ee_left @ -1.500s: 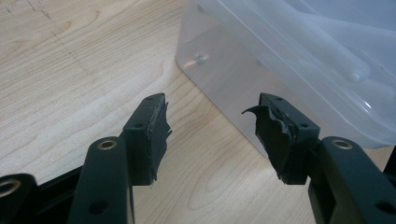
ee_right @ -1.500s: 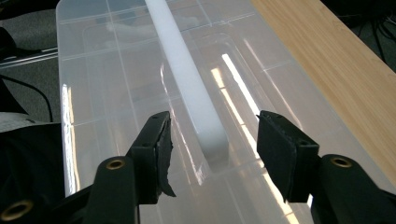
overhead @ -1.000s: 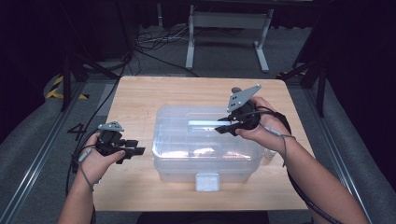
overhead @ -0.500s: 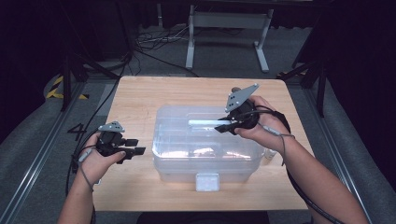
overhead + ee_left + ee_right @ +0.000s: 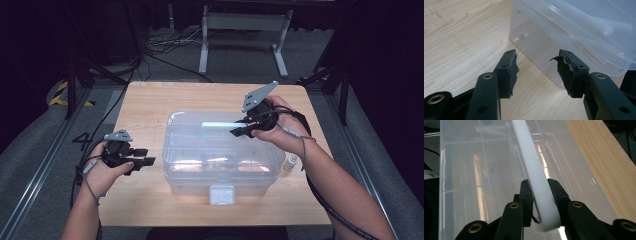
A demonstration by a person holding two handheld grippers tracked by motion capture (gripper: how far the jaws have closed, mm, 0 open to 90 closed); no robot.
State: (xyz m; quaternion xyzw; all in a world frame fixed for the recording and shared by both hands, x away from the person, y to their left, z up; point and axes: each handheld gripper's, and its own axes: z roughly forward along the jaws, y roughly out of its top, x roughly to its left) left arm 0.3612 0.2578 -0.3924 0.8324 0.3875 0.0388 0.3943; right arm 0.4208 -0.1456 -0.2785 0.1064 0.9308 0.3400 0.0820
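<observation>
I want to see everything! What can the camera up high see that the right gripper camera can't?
High view alone: both hands, the left gripper open beside the box, a small bottle, the floor. Right gripper view alone: up close, the right gripper shut on the white handle on the lid. Both share: the clear box, its handle and the wooden table.

Glossy clear plastic box (image 5: pixel 220 155), smooth white plastic handle (image 5: pixel 535 177), matt light wood table (image 5: pixel 150 100).
</observation>
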